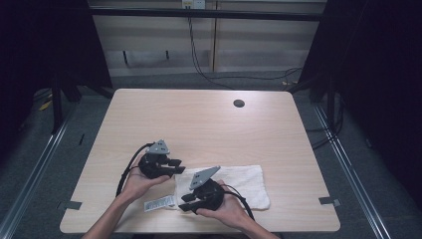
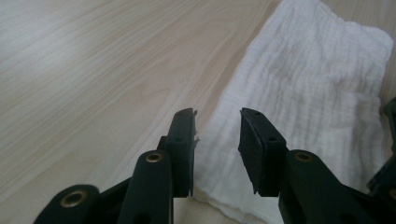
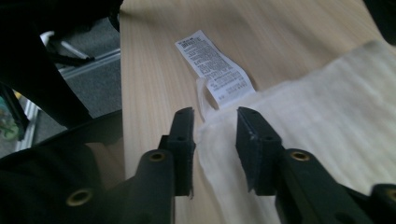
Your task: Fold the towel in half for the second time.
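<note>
A white folded towel [image 1: 236, 183] lies flat near the table's front edge, right of centre. Its printed care label [image 1: 159, 204] sticks out from the front left corner. My left gripper [image 1: 176, 166] hovers at the towel's far left corner with its jaws open and nothing between them; in the left gripper view [image 2: 217, 140] the towel [image 2: 317, 84] spreads beneath and beyond the jaws. My right gripper [image 1: 185, 203] points left over the towel's front left corner, open too. In the right gripper view [image 3: 215, 135] the towel's edge [image 3: 327, 121] and the label [image 3: 215, 65] lie just ahead.
The light wooden table [image 1: 199, 119] has a round cable hole [image 1: 239, 103] at the back right. Both forearms come in over the front edge. Metal floor rails run along both sides of the table.
</note>
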### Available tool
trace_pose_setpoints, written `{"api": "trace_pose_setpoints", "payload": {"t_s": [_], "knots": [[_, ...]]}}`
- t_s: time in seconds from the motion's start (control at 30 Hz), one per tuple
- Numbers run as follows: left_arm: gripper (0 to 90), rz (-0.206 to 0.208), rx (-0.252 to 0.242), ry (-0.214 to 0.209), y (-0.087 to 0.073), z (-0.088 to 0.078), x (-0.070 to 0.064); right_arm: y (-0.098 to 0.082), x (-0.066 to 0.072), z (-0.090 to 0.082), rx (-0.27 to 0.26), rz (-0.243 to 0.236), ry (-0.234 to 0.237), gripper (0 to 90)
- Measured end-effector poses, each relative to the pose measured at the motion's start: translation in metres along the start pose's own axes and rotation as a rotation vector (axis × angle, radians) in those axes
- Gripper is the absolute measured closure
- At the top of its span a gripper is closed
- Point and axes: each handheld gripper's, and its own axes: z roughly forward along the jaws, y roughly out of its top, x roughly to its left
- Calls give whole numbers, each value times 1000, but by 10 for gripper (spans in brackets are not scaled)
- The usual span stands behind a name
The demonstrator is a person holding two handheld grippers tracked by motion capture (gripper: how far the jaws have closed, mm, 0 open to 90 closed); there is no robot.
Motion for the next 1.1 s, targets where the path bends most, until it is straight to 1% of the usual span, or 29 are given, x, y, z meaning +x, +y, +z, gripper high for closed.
{"api": "trace_pose_setpoints", "payload": {"t_s": [0.03,0.1,0.13,0.17,0.2,0.23,0.27,0.3,0.33,0.37,0.43,0.5,0.53,0.6,0.63,0.7,0.73,0.77,0.8,0.97,1.0,1.03,1.07,1.1], "knots": [[649,-6,-2,0,0,0,0,1,1,3,0,0,4,689],[638,-6,0,0,-1,0,1,2,2,11,12,-18,16,682],[636,-11,1,1,-2,0,2,2,2,14,23,-24,-5,661],[634,-13,0,-4,-3,0,3,2,2,17,22,-28,-1,656],[633,-11,3,-2,-3,0,3,1,2,19,20,-31,-5,625],[632,-16,8,1,-4,0,3,1,2,20,21,-38,-21,604],[627,-13,11,1,-4,0,4,-1,3,22,29,-40,-33,602],[619,-23,3,5,-5,0,4,-2,3,23,33,-43,-34,601],[608,-26,7,14,-5,0,5,-4,6,24,13,-57,-53,606],[606,-27,6,19,-6,0,6,-5,9,24,16,-61,-69,611],[599,-43,-5,24,-6,-3,8,-5,12,25,13,-88,-99,646],[587,-59,-21,37,-6,-5,11,-6,14,26,7,-88,-125,701],[581,-62,-20,44,-6,-6,12,-6,13,26,2,-89,-129,732],[569,-73,-22,43,-8,-5,14,-6,13,26,3,-97,-141,761],[567,-77,-17,45,-9,-4,15,-6,13,26,5,-97,-145,776],[557,-83,-3,28,-11,0,16,-6,10,25,5,-82,-143,813],[553,-78,11,32,-12,2,16,-6,9,25,4,-72,-135,824],[553,-77,17,14,-13,4,16,-6,7,25,3,-65,-127,829],[553,-73,21,11,-13,5,16,-5,6,25,1,-50,-122,832],[553,-61,46,-2,-14,10,14,-5,6,25,7,-44,-124,836],[557,-58,53,-10,-14,11,14,-5,6,24,8,-37,-122,837],[562,-58,54,-4,-15,13,13,-5,6,25,4,-42,-123,837],[565,-53,68,-1,-15,14,12,-5,6,25,7,-41,-126,837],[565,-53,73,-6,-16,16,12,-5,6,25,7,-41,-124,837]]}}
